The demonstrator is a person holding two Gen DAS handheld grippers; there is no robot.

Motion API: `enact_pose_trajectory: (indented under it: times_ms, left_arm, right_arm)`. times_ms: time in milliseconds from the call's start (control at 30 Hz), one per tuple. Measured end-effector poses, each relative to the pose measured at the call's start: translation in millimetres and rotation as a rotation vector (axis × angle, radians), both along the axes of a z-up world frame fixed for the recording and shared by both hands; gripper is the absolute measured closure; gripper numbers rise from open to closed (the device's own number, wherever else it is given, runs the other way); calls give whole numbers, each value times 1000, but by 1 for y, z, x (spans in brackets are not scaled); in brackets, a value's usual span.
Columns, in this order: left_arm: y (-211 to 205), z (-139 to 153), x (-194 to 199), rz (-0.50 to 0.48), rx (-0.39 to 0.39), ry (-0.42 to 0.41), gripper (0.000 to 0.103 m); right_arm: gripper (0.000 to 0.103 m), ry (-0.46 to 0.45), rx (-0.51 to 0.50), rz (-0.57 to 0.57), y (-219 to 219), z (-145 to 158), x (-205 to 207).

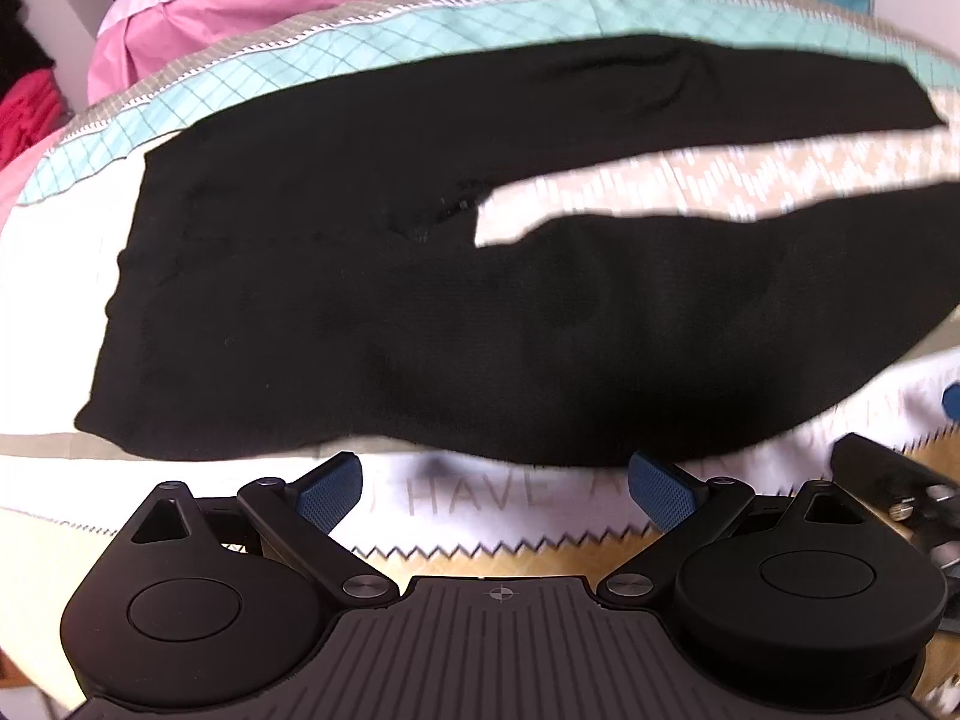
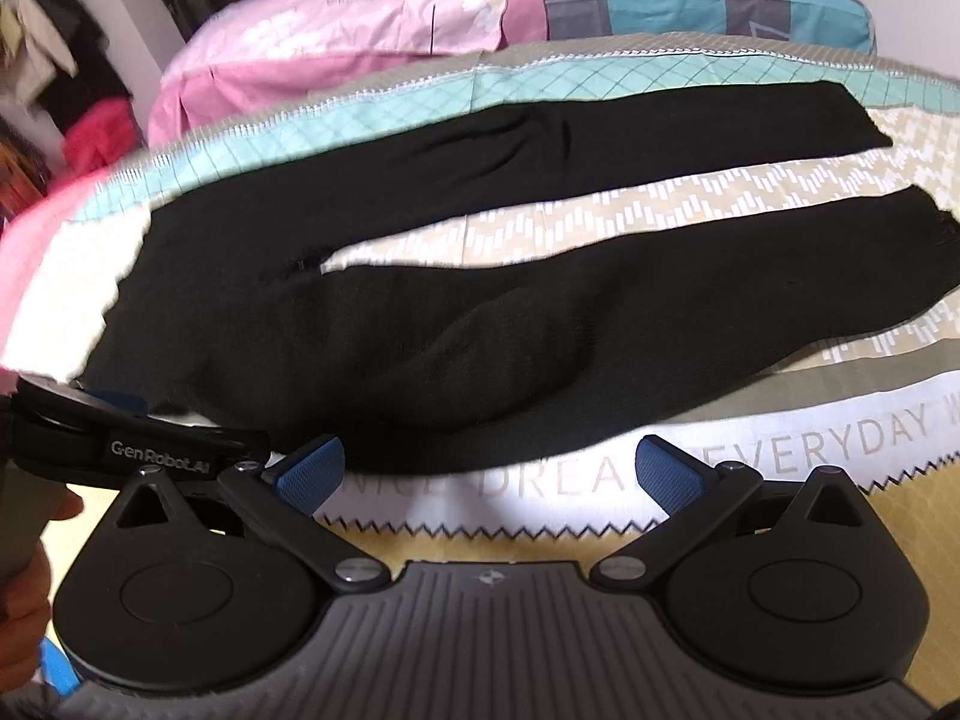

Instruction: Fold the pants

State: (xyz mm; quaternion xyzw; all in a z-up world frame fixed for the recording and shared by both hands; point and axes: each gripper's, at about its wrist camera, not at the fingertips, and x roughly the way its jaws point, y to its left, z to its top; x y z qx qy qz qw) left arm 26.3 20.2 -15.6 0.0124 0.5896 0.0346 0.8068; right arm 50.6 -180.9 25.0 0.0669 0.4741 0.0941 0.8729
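Just one pants [image 1: 420,312], two legs.

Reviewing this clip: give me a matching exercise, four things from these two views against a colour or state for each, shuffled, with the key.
Things:
1. pants
2. left tool
3. pillow
4. bedsheet strip behind the pants

States:
A. pink
B. open, holding nothing
C. teal, diamond-stitched
D. black, spread flat, legs apart

Pairs: 1-D, 2-B, 3-A, 4-C
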Motion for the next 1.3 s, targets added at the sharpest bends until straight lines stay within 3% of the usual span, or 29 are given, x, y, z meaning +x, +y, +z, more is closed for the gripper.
enact_pose_trajectory:
  times_ms: [67,167,267,367,533,567,600,767,833,867,933,1000,1067,1100,1133,1200,1233,1267,1300]
  left_arm:
    - [14,4,2,34,-36,-43,0]
    - [36,9,6,97,-44,-96,0]
    - [53,6,14,155,-27,-94,0]
    - [64,-1,22,201,6,-75,0]
    - [76,-15,32,256,60,-44,0]
    - [78,-19,34,259,64,-43,0]
    - [79,-23,35,261,72,-36,0]
    - [87,-40,37,243,67,-7,0]
    - [90,-45,39,228,55,7,0]
    - [91,-47,39,221,50,11,0]
    - [94,-50,40,206,47,16,0]
    - [98,-55,42,188,40,31,0]
    - [102,-59,42,172,28,39,0]
    - [104,-59,43,166,23,39,0]
    - [106,-59,42,161,17,38,0]
    - [111,-57,43,153,12,34,0]
    - [112,-55,43,150,9,31,0]
    - [114,-52,42,144,5,23,0]
    - [117,-48,42,135,0,7,0]
  right_arm:
    - [0,-49,57,-46,-26,0,1]
    - [0,-100,46,-221,-80,-3,4]
    - [0,-120,21,-449,-139,-11,12]
    - [1,-133,58,-629,-182,-23,22]
    - [8,-169,151,-692,-197,-46,38]
    - [17,-189,135,-676,-194,-47,40]
    - [34,-172,135,-665,-186,-50,54]
    - [96,-132,90,-591,-182,-48,74]
    - [97,-121,62,-551,-182,-39,69]
    - [97,-151,25,-585,-189,-32,63]
    - [97,-167,33,-758,-221,-27,42]
    - [97,-77,109,-953,-255,-43,24]
    - [96,-60,187,-1001,-262,-52,12]
    - [94,-69,173,-1005,-256,-50,9]
    - [89,-82,127,-1024,-249,-45,7]
    - [24,-114,58,-1082,-241,-37,-3]
    - [20,-136,27,-1098,-234,-31,-8]
    - [22,-175,-13,-1078,-226,-23,-16]
    - [22,-203,-64,-1006,-214,-17,-19]
